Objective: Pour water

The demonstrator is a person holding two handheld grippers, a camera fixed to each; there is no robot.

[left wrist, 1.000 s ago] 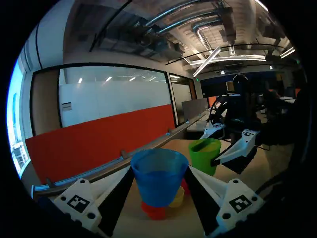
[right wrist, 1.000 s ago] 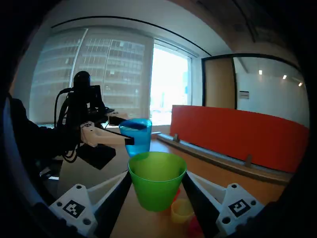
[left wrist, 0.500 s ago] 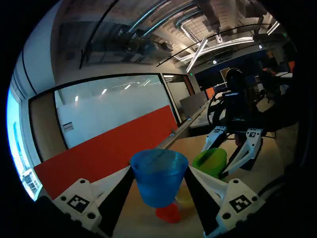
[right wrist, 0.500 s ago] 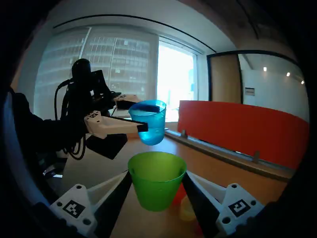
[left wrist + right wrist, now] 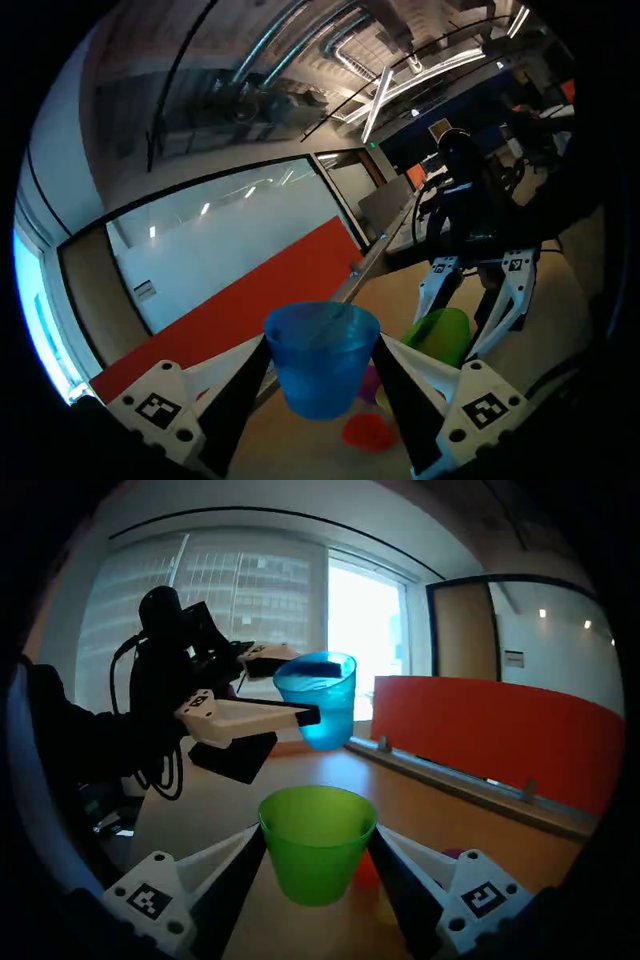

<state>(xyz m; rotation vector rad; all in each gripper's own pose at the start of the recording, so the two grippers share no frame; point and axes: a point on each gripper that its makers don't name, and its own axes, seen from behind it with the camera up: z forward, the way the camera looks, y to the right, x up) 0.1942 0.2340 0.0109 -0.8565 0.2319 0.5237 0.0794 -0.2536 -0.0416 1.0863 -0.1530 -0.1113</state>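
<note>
Blue cup (image 5: pixel 322 370) held higher than green cup (image 5: pixel 318 848)

Both fingers of the left gripper (image 5: pixel 322 346) pinch the blue cup, slightly tilted, in the air above the wooden table (image 5: pixel 432 808). The right gripper (image 5: pixel 318 832) clamps the green cup between its fingers, lower and nearby.

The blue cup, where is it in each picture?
Left gripper view: the blue cup sits low in the middle, between the two white fingers.
Right gripper view: the blue cup is in the upper middle, tilted, above the green cup.
Shared landmark: the red wall panel, on the left in the left gripper view and on the right in the right gripper view.
</note>
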